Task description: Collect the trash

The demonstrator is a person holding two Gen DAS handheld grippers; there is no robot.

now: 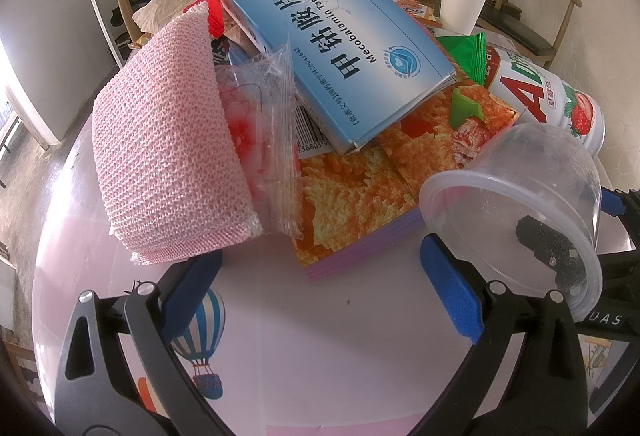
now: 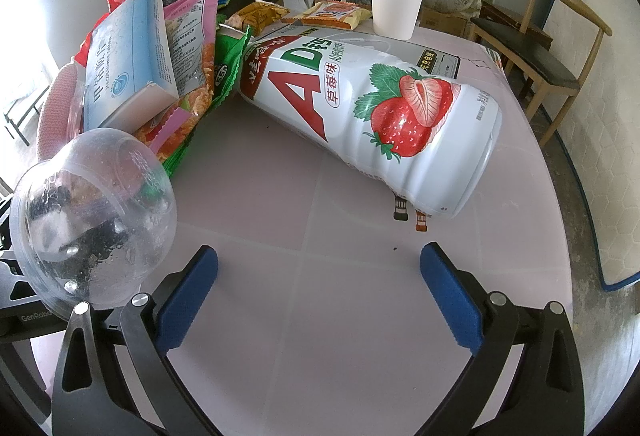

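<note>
The tabletop [image 2: 320, 195] carries a heap of trash ahead of both tongs. Largest is the strawberry drink bottle [image 2: 372, 107], lying on its side directly ahead of the right tongs [image 2: 320, 292], long axis running from far-left to near-right; the right tongs are nearer to it. Next, the blue tablet box [image 1: 332, 47] rests atop snack wrappers ahead of the left tongs [image 1: 320, 288], with the pink mesh sponge [image 1: 164, 151] ahead-left. The clear domed cup [image 1: 516, 207], tipped over between the two tongs, holds dark residue. The white paper cup [image 2: 396, 3] stands upright far ahead, contents not visible. Both tongs are spread, pinching nothing
</note>
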